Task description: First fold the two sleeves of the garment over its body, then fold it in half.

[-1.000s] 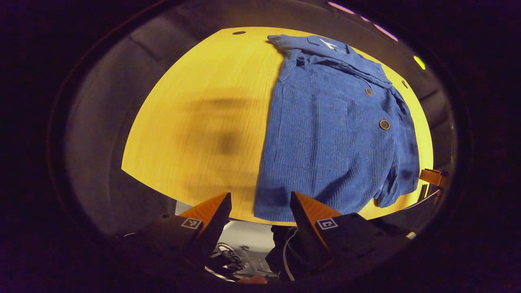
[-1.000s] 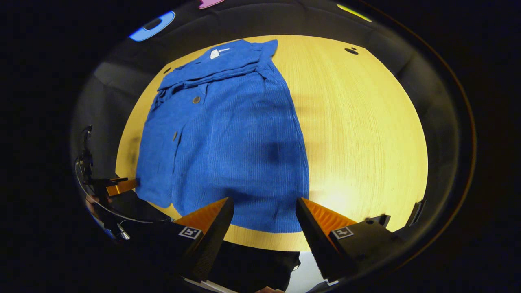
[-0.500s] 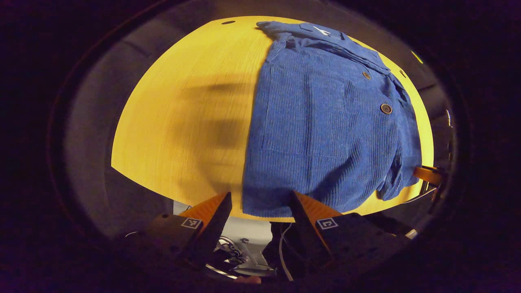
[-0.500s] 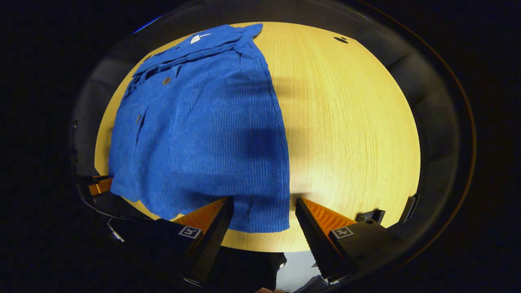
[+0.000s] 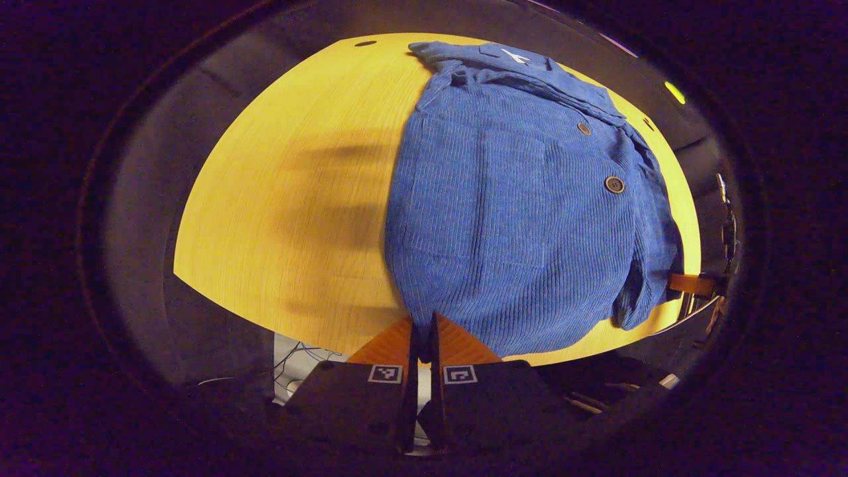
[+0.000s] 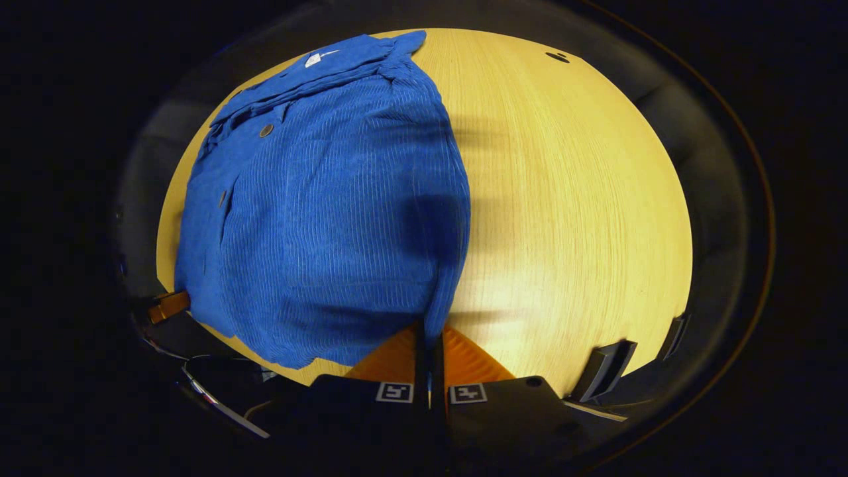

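A blue corduroy jacket (image 5: 523,199) lies flat on the yellow wooden table (image 5: 285,218), collar at the far end and both sleeves folded in over its body. My left gripper (image 5: 421,326) is shut on the hem's near left corner. In the right gripper view the same jacket (image 6: 331,205) reaches from the far edge to the near edge. My right gripper (image 6: 429,331) is shut on the hem's near right corner. The other gripper's finger (image 5: 689,283) pokes in at the jacket's far side in the left gripper view, and a finger (image 6: 167,307) does likewise in the right gripper view.
Bare table (image 6: 570,218) stretches to the right of the jacket in the right gripper view. A small round hole (image 6: 558,57) sits near the table's far edge. Past the near edge there are cables (image 5: 298,348) on the floor.
Both grippers moved forward onto the jacket's near hem and went from open to shut, each pinching a bottom corner. The hem now bunches slightly at each grip.
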### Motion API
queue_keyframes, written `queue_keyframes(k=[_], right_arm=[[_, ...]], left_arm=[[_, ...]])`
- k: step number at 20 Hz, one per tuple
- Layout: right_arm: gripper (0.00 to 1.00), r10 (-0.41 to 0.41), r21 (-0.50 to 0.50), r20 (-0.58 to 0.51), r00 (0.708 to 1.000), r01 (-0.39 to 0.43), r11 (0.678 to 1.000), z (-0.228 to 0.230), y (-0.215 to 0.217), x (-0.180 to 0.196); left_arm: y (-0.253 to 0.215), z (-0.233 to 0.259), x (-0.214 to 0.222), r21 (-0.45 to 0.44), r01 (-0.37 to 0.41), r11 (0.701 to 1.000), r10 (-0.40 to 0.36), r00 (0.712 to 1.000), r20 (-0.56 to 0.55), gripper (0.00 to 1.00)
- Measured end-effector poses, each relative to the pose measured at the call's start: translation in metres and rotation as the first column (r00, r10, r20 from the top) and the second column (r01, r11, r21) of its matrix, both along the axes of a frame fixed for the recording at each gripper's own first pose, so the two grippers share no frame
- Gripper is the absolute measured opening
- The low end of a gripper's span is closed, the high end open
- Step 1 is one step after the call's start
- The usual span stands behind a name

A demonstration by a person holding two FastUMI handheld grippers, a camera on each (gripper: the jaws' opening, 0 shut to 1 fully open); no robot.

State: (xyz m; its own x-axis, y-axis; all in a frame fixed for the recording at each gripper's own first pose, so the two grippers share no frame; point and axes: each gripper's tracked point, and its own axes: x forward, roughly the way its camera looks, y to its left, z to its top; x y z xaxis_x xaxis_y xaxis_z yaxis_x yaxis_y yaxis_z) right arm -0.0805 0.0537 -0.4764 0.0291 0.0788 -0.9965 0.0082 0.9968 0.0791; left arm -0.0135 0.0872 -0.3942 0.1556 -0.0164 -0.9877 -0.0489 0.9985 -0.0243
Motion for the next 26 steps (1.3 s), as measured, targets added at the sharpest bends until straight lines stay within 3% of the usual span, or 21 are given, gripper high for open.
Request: queue_keyframes(k=[1, 4, 12, 17, 23, 26], right_arm=[[0.05, -0.012, 0.01, 0.012, 1.0, 0.012, 1.0, 0.0, 0.002, 0.002], [0.05, -0.052, 0.065, 0.033, 0.998, 0.05, 0.997, 0.008, 0.011, 0.007], [0.05, -0.094, 0.201, 0.218, 0.971, 0.05, 0.978, 0.106, 0.055, 0.062], [0.05, -0.106, 0.238, 0.371, 0.923, 0.016, 0.971, 0.173, 0.074, 0.139], [0.05, -0.108, 0.216, 0.526, 0.843, -0.01, 0.976, 0.229, 0.093, 0.251], [0.04, -0.111, 0.197, 0.557, 0.823, -0.001, 0.98, 0.235, 0.094, 0.312]], left_arm=[[-0.002, -0.008, 0.0, -0.026, -0.031, 0.999, 0.031, 1.0, -0.001, 0.0], [-0.015, -0.003, -0.007, -0.174, -0.053, 0.983, 0.052, 0.999, -0.01, 0.0], [-0.035, 0.081, 0.024, -0.284, 0.071, 0.956, -0.014, 0.981, 0.195, 0.0], [-0.046, 0.156, 0.079, -0.338, 0.163, 0.927, -0.036, 0.935, 0.353, 0.0], [-0.032, 0.222, 0.179, -0.314, 0.204, 0.927, -0.037, 0.885, 0.465, 0.0], [-0.026, 0.24, 0.243, -0.284, 0.216, 0.934, -0.044, 0.86, 0.509, 0.0]])
